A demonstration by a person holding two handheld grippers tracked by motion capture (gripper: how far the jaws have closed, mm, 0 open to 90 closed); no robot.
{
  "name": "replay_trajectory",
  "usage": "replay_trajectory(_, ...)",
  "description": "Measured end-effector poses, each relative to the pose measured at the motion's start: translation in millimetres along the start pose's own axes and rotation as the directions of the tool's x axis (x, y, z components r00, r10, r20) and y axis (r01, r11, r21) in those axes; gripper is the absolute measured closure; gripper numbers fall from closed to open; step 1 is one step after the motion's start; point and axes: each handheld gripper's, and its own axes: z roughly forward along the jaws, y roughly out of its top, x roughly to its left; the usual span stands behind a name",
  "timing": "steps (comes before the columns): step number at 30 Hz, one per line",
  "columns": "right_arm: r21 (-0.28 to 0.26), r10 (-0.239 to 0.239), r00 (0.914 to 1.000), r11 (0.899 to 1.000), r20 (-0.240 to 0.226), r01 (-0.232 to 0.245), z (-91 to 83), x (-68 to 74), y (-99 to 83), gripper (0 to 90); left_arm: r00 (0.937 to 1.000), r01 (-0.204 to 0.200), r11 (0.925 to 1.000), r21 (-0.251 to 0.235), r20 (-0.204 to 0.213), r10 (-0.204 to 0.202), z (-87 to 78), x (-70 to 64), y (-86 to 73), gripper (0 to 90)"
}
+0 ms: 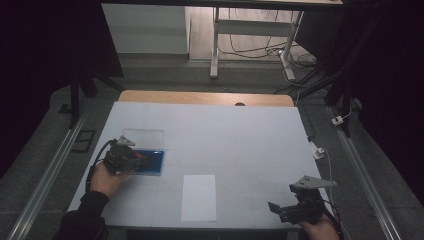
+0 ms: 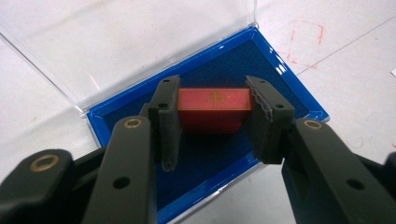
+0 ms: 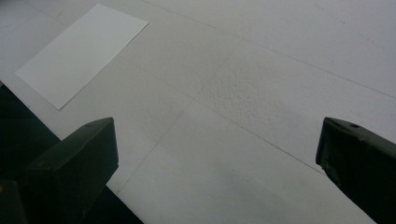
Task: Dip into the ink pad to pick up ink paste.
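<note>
A small red block (image 2: 214,109) with a gold mark on top sits inside a shallow blue-lined case (image 2: 285,88) whose clear lid (image 2: 116,42) lies folded back flat. My left gripper (image 2: 212,95) is shut on the block, one pad pressed against each of its sides. From above, the left gripper (image 1: 141,161) reaches over the blue case (image 1: 156,162) at the table's left. My right gripper (image 1: 278,210) is low at the front right, open, and the right gripper (image 3: 217,135) has bare table between its jaws.
A white sheet of paper (image 1: 199,197) lies near the front middle of the white table (image 1: 240,140), and the same sheet (image 3: 81,51) lies far from my right jaws. Faint red marks (image 2: 303,39) on the table lie beside the case. Cables run along the table's right edge (image 1: 320,150).
</note>
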Motion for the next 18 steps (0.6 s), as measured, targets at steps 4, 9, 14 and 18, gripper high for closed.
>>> replay_trajectory(4, 0.002, -0.002, 1.0000, 1.000, -0.001, 0.002, 0.2, -0.1, 0.0, 0.0, 1.0000, 0.004, 1.0000, -0.005, 0.004, -0.004, -1.6, 0.6, -0.2, 58.6)
replay_trajectory(9, 0.002, -0.002, 1.0000, 1.000, -0.001, 0.002, 0.2, -0.1, 0.1, 0.0, 1.0000, 0.007, 0.9995, -0.032, -0.002, -0.007, -6.8, 1.7, -0.8, 58.6)
replay_trajectory(14, 0.002, -0.001, 1.0000, 1.000, 0.000, 0.001, 0.1, 0.2, -0.1, 0.0, 0.9958, 0.075, 0.9961, -0.046, 0.057, -0.072, -14.0, 4.4, 1.0, 58.6)
replay_trajectory(18, -0.001, -0.003, 1.0000, 1.000, 0.002, 0.003, -0.1, 0.0, -0.3, 0.0, 0.9966, 0.068, 0.9950, -0.073, 0.052, -0.064, -23.2, 0.1, 1.3, 58.6)
